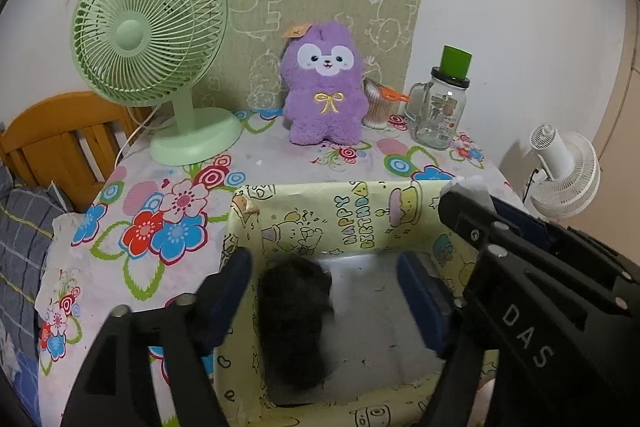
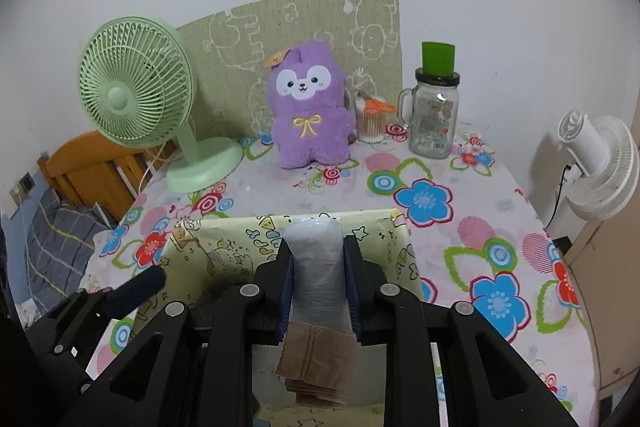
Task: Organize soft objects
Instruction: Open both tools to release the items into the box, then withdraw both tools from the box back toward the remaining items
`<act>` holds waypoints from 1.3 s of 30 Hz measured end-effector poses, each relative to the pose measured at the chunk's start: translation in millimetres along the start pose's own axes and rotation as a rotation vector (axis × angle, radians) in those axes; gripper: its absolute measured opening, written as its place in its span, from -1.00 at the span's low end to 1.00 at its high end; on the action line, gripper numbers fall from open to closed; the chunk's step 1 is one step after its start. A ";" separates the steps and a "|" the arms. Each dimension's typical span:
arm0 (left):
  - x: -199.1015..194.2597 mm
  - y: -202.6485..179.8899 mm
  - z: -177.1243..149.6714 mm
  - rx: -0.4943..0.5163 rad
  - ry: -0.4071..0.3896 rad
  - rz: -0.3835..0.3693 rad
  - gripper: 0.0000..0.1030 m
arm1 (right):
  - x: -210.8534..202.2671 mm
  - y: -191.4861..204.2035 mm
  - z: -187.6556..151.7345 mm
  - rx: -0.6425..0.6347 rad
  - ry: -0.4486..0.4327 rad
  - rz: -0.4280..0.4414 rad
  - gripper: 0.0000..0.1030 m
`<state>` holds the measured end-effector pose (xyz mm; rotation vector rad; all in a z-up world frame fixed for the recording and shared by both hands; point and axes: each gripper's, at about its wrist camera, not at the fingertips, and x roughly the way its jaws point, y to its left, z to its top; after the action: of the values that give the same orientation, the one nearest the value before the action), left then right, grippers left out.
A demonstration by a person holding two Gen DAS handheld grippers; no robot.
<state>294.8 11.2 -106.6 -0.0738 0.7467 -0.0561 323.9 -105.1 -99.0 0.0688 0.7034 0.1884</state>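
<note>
A box wrapped in yellow "Happy Birthday" paper (image 1: 352, 215) sits at the table's near edge. A black fuzzy soft item (image 1: 294, 319) lies inside it at the left. My left gripper (image 1: 324, 287) is open above the box, its fingers either side of the black item and apart from it. My right gripper (image 2: 318, 267) is shut on a clear plastic packet of beige stockings (image 2: 318, 291) and holds it over the box (image 2: 224, 247). The right gripper also shows in the left wrist view (image 1: 520, 251). A purple plush rabbit (image 1: 324, 87) stands at the table's back.
A green desk fan (image 1: 152, 39) stands back left. A glass jar with a green lid (image 1: 442, 107) and a cup of cotton swabs (image 1: 378, 107) stand back right. A white fan (image 1: 564, 175) is beyond the right edge. A wooden bed frame (image 1: 60, 135) is at the left.
</note>
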 end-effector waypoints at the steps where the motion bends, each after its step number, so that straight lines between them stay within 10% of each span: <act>1: 0.9 2.0 0.0 -0.012 0.003 0.013 0.58 | 2.8 -0.8 -0.7 0.005 0.009 -0.006 -0.36; 5: 3.3 1.2 0.3 -0.008 0.018 0.000 0.64 | 2.6 -5.3 -1.9 0.030 -0.011 -0.030 0.58; 39: -136.5 -27.9 -21.2 0.032 -0.172 0.019 0.99 | -155.4 4.5 -17.2 -0.022 -0.196 -0.027 1.00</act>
<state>179.7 -7.0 -27.4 -0.0407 0.5742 -0.0432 196.1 -131.1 -12.7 0.0563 0.5067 0.1611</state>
